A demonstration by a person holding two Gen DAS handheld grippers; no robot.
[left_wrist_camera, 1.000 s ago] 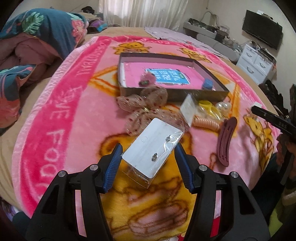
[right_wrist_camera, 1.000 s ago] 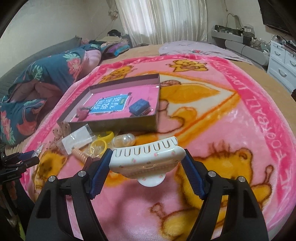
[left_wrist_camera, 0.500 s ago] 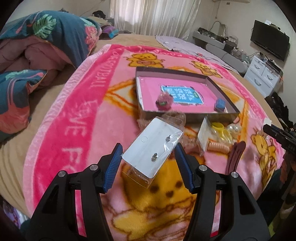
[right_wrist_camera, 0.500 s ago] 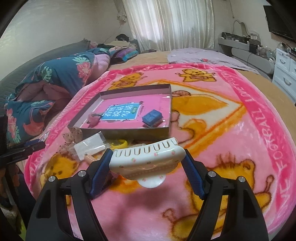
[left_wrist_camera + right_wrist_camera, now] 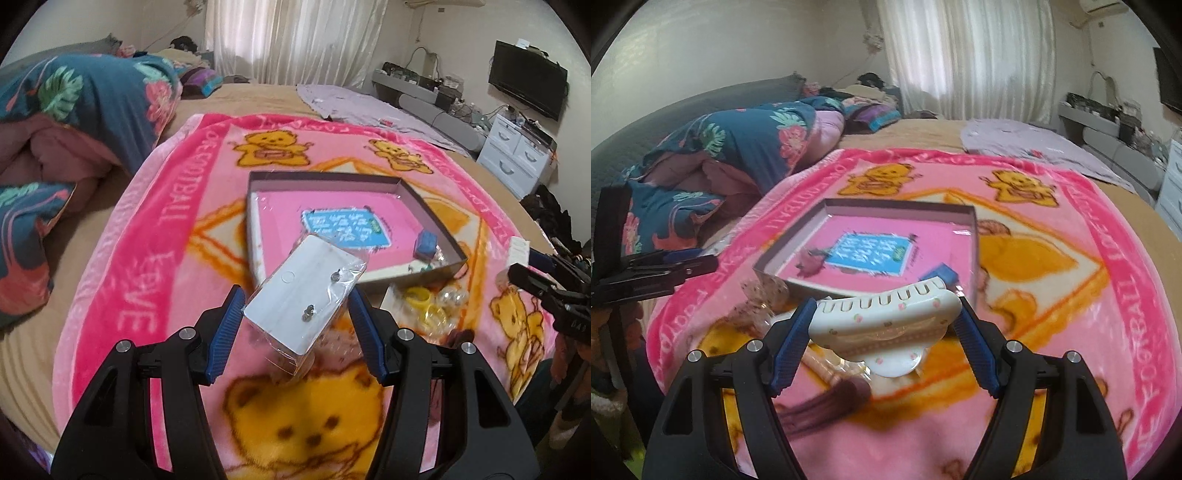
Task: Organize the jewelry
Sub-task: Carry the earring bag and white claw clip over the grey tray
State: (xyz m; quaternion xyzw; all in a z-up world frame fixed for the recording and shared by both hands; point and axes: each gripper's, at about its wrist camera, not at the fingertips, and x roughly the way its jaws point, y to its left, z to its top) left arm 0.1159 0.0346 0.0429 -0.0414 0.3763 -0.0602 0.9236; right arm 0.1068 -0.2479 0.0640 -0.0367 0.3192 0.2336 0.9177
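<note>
My left gripper (image 5: 295,328) is shut on a white earring card in a clear bag (image 5: 301,295), held above the blanket in front of the shallow pink box (image 5: 258,181). My right gripper (image 5: 886,336) is shut on a white hair claw clip (image 5: 886,317), held above the blanket near the box's (image 5: 897,206) front edge. The box holds a small blue case (image 5: 426,242) and a dark pink item (image 5: 810,263). Yellow rings (image 5: 419,297), clear beads (image 5: 452,297) and a maroon clip (image 5: 827,404) lie on the blanket before the box.
A pink bear blanket (image 5: 155,236) covers the bed. A folded floral quilt (image 5: 74,110) lies at the left. White drawers (image 5: 517,155) and a wall TV (image 5: 526,79) stand at the right. Each gripper shows at the edge of the other's view.
Both grippers have risen and moved toward the box, each still holding its item. The box now looks closer and more central in both views.
</note>
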